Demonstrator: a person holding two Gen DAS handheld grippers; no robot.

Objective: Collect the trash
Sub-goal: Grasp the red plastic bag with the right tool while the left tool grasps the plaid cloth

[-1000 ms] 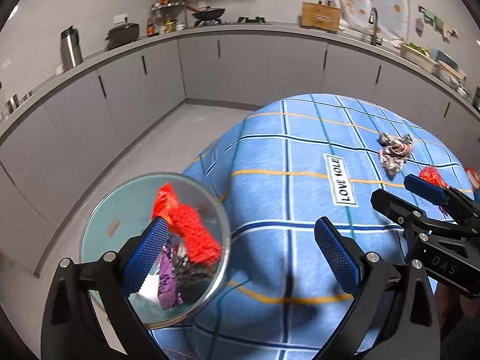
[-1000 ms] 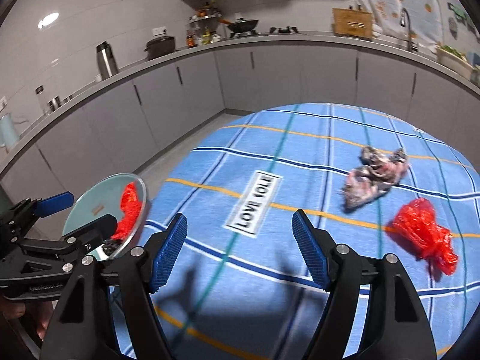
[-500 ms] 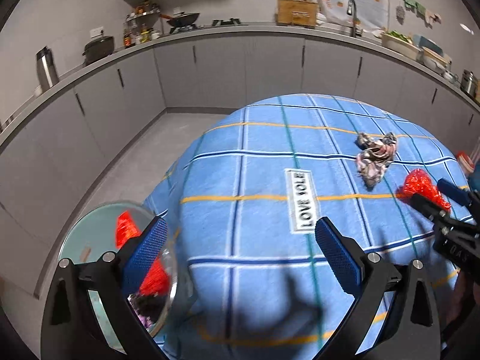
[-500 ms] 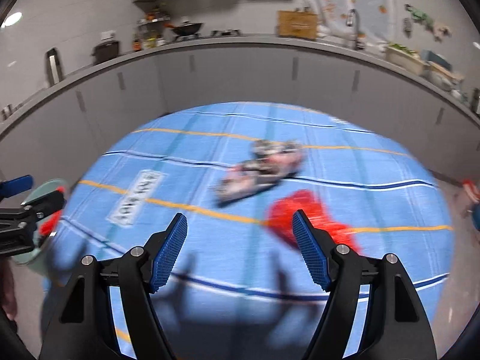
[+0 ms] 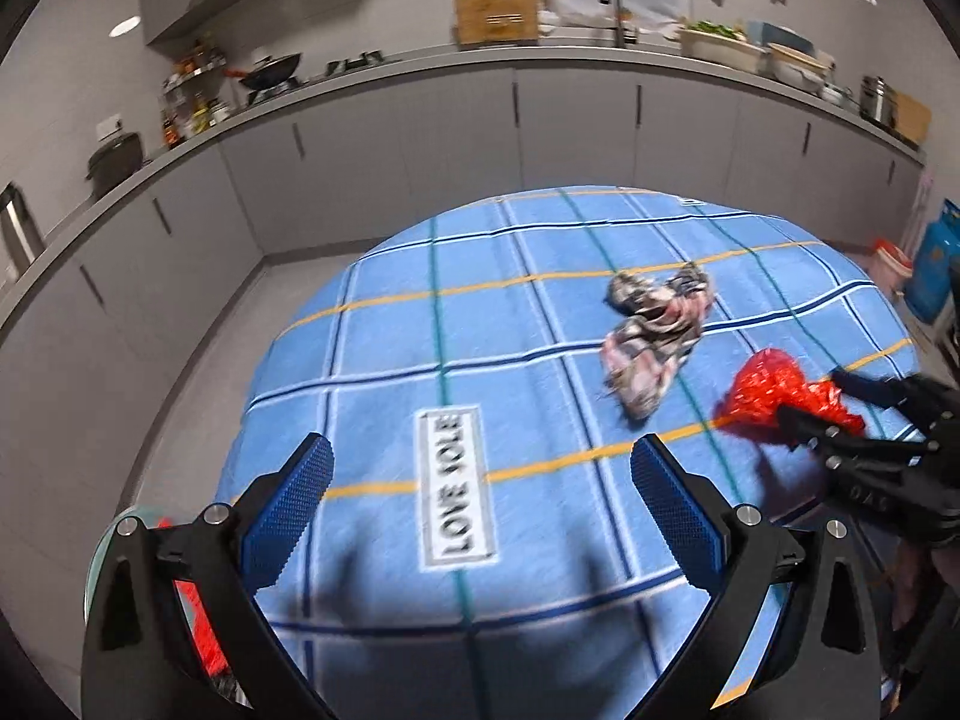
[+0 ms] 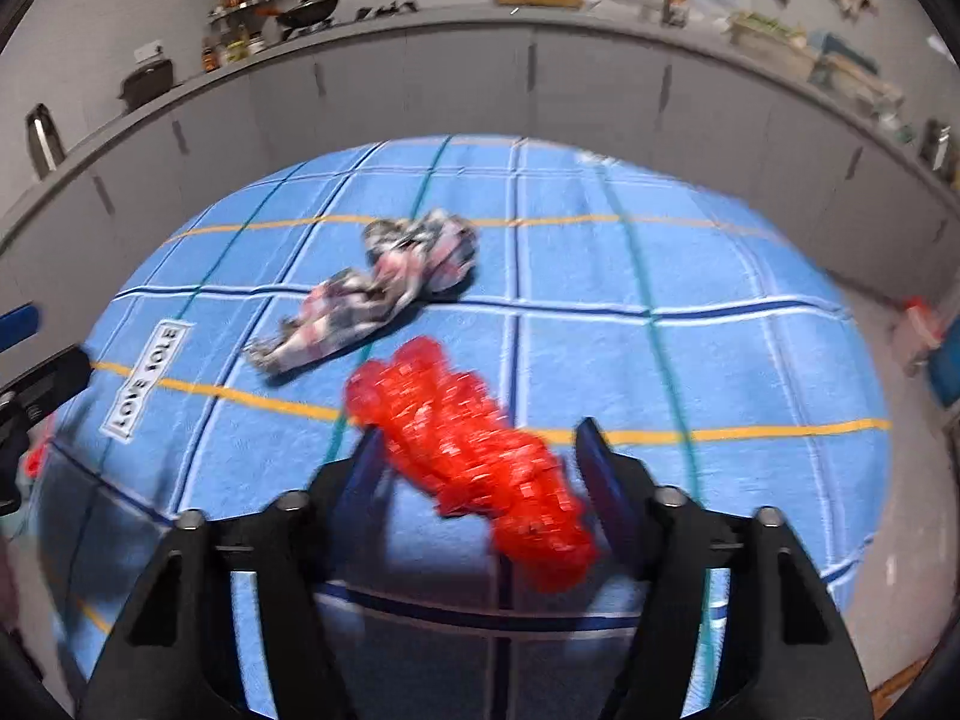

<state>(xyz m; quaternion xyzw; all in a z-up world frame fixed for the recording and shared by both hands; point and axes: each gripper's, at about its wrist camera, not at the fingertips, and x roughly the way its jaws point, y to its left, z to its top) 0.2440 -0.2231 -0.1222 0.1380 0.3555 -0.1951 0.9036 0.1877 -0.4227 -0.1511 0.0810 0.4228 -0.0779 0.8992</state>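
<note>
So the right gripper (image 6: 480, 450) is angled down at the surface (image 6: 690, 312), and its jaws are closing with the red wrapper (image 6: 468, 450) sitting right between them. The pads don't look like they're pressing it yet; there's a gap on the right side, and the left pad is just at the wrapper's edge. The frame's blurry, so I can't tell whether that one is touching. From the left camera you can see the same gripper (image 5: 807, 402) reaching in from the right edge with the wrapper (image 5: 774, 396) at its tips.

Just beyond the red wrapper, near it but apart, is a crumpled patterned wrapper (image 6: 384, 294), pinkish and grey, lying on the blue checked cloth (image 6: 600, 252). A "LOVE SOLE" label (image 6: 144, 381) is stitched into the cloth off to the left.

The left gripper (image 5: 480, 516) is spread wide with nothing between the pads, hanging over the near edge of the surface by the label. Down at its lower left there's a glass bowl (image 5: 99, 564) mostly hidden behind the gripper's frame, with red trash (image 5: 198, 630) showing inside.

Grey cabinets (image 5: 570, 132) curve round the back.
</note>
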